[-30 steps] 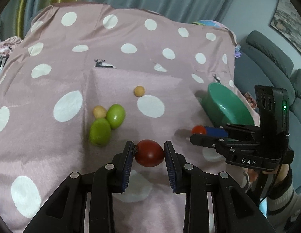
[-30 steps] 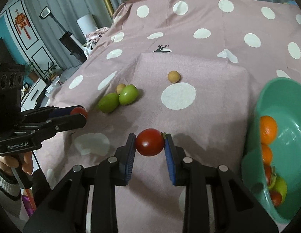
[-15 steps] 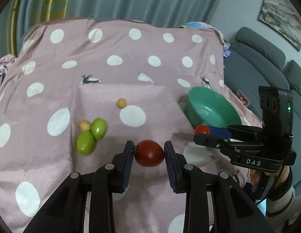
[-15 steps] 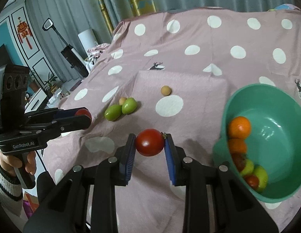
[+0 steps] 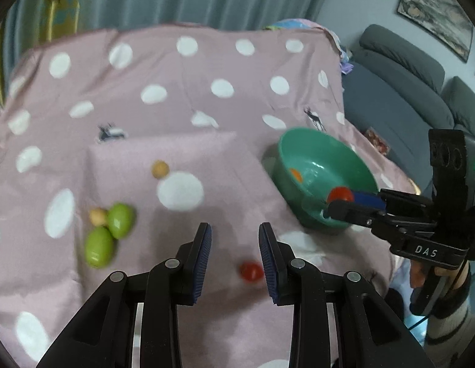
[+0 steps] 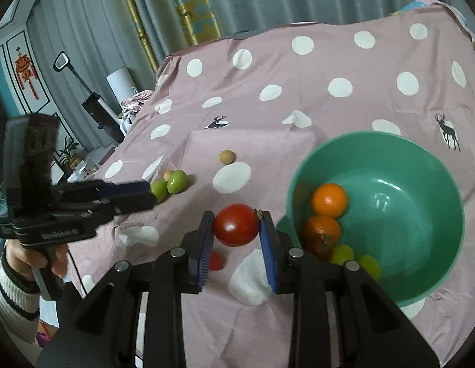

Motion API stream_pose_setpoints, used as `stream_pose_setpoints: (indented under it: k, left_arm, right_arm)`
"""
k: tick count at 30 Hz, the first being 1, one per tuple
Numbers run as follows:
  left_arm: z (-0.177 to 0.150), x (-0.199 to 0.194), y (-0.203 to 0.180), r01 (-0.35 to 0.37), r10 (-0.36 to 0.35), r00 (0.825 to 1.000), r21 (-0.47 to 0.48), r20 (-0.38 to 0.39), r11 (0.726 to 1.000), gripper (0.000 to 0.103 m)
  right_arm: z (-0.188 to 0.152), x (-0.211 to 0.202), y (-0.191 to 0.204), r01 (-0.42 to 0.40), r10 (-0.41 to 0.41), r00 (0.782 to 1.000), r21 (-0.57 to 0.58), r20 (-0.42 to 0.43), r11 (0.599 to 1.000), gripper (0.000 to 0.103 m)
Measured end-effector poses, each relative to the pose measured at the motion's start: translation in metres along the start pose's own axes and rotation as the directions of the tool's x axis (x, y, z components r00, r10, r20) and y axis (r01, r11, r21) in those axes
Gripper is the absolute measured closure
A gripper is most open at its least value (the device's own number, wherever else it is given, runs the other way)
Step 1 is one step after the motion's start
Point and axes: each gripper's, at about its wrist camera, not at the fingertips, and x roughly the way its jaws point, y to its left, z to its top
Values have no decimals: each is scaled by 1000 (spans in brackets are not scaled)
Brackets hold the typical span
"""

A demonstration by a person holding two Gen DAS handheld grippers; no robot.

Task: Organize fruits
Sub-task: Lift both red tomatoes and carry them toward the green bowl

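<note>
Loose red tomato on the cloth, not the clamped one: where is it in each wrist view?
Left wrist: loose tomato low centre, blurred, on the cloth between the fingers of the empty left claw.
Right wrist: low, left of centre, half hidden behind a finger of the right claw, below the clamped tomato.
Shared landmark: green bowl, to its right in both.

Red tomato (image 6: 236,225) held aloft beside green bowl (image 6: 421,165); smaller red tomato (image 5: 251,271) loose on cloth (image 5: 237,92)
</note>
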Motion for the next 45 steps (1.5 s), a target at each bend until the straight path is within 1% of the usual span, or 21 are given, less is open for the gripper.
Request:
stream_pose_setpoints:
  k: [2,3,6,8,9,13,15,17,23,29,30,31,32,34,37,38,41,45]
  left_arm:
    - [-3,14,-2,28,-27,999,5,-41,1000,71]
    - [-5,24,-3,21,-20,998,13,-63,1000,71]
    - [-7,47,-8,34,-30,993,31,-115,999,71]
    - [-6,63,-12,23,-16,991,54,-131,998,56]
    - [-6,69,-13,23,-15,991,58,-136,998,54]
    - [-9,92,-25,60,-40,980,98,-196,993,53]
    - [-13,99,-29,46,-18,976,125,-217,991,53]
    - [-18,105,-26,24,7,970,121,-243,992,53]
    - [-28,98,-19,21,7,975,126,-224,992,53]
    - [-38,89,-22,12,29,970,164,-243,986,54]
    - [-39,89,-23,5,38,969,172,-243,985,56]
    - [-41,87,-25,-12,58,968,187,-242,982,65]
    - [-43,87,-26,-19,66,968,192,-241,981,71]
    - [-42,86,-23,-13,55,970,173,-238,985,71]
    - [-41,85,-21,-28,64,970,156,-233,987,71]
    - [-41,83,-21,-21,55,971,149,-232,989,71]
    - [-37,75,-22,-21,52,977,147,-207,989,71]
    - [-22,65,-29,-20,46,985,153,-166,988,71]
  right_arm:
    - [-2,-1,-7,-1,1,1000,22,2,1000,73]
    - [-3,0,-9,-1,1,1000,31,2,1000,73]
    - [-6,-2,-15,2,-2,1000,44,3,999,73]
    - [-6,-1,-18,2,-3,1000,51,4,999,73]
    - [-6,-1,-19,3,-3,1000,53,4,999,73]
    - [-6,-1,-24,2,-3,1000,63,9,998,73]
    - [-6,-1,-26,1,-1,1000,66,11,998,73]
    - [-6,0,-28,2,-3,1000,71,13,998,73]
    - [-6,1,-32,-4,3,1000,79,16,997,73]
    - [-7,1,-31,-15,13,1000,80,17,997,73]
    - [-7,2,-32,-14,13,1000,82,17,997,73]
    - [-7,1,-32,-13,12,1000,83,18,996,73]
    - [-7,1,-32,-13,12,1000,85,20,996,73]
    - [-7,0,-31,-16,14,1000,87,22,996,73]
    - [-8,-1,-31,-14,12,1000,89,25,996,73]
    - [-7,-1,-32,-13,11,1000,90,27,996,73]
    - [-7,-4,-35,-13,10,999,97,37,995,73]
    - [-7,-7,-40,-14,9,999,107,51,994,73]
